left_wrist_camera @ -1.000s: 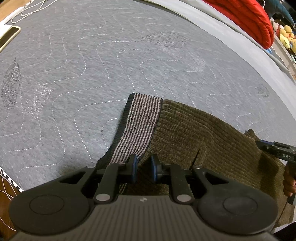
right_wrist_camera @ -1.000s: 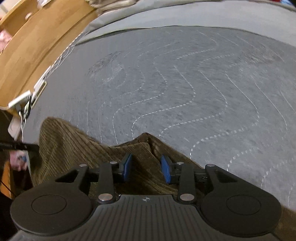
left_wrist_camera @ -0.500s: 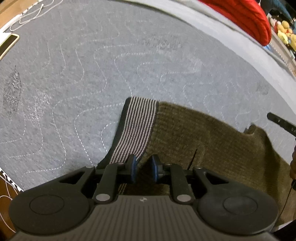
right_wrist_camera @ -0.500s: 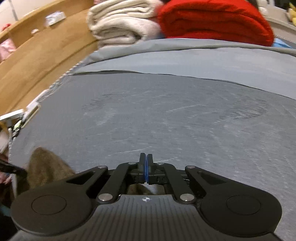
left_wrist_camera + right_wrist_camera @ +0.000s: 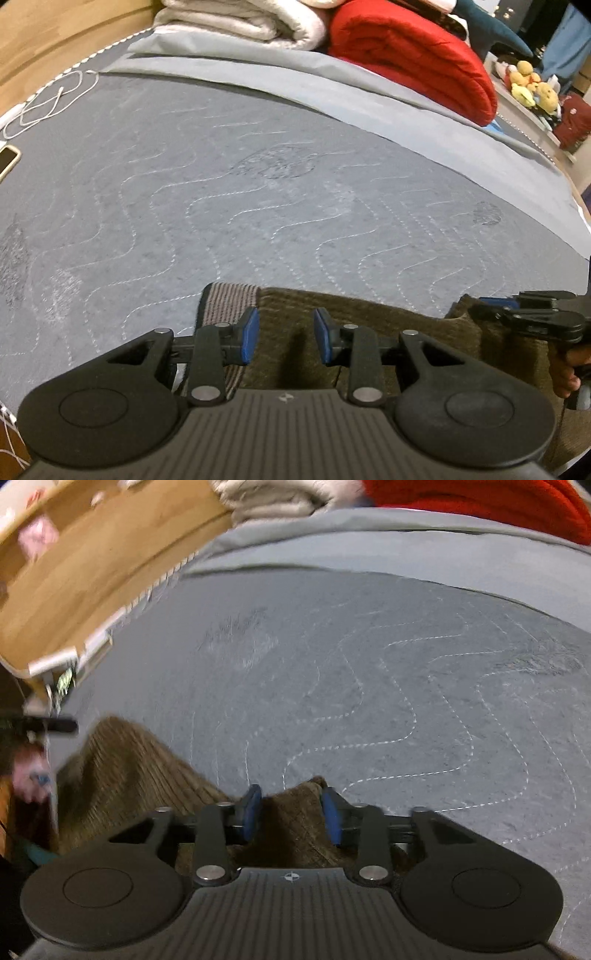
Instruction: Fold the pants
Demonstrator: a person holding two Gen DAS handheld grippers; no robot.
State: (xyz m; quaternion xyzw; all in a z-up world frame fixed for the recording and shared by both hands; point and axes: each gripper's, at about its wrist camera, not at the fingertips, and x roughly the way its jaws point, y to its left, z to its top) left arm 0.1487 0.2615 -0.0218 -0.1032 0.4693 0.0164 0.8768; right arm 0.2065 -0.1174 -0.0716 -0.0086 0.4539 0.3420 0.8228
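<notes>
Pants [image 5: 388, 328] in brown corduroy lie at the near edge of the bed [image 5: 258, 206], their striped waistband [image 5: 225, 299] turned out at the left end and the cloth humped rather than flat; in the right wrist view a ridge of corduroy rises on the left and a smaller peak stands up between the blue pads. The left gripper [image 5: 284, 336] hangs just over the fabric beside the waistband with its jaws parted and nothing pressed between them; they have just been opening, and only loose cloth lies below the gap. The right gripper [image 5: 291, 816] also has its jaws apart, having just opened a little, and a tuft of corduroy sits in the gap, though the pads do not appear to squeeze it. From the left wrist view that same gripper shows at the far right edge over the other end of the garment, with part of the person's hand [image 5: 565, 373] behind it. Beyond the pants the grey quilted surface is bare up to a white folded blanket [image 5: 251, 22] and a red one [image 5: 413, 55]; a phone [image 5: 7, 160] and a white cable [image 5: 48, 103] lie at the left side. As I judge it, neither side has a hold, so any lift now would leave the cloth behind, and closing on the bunched peak would likely catch one layer only and drag the fold crooked.
</notes>
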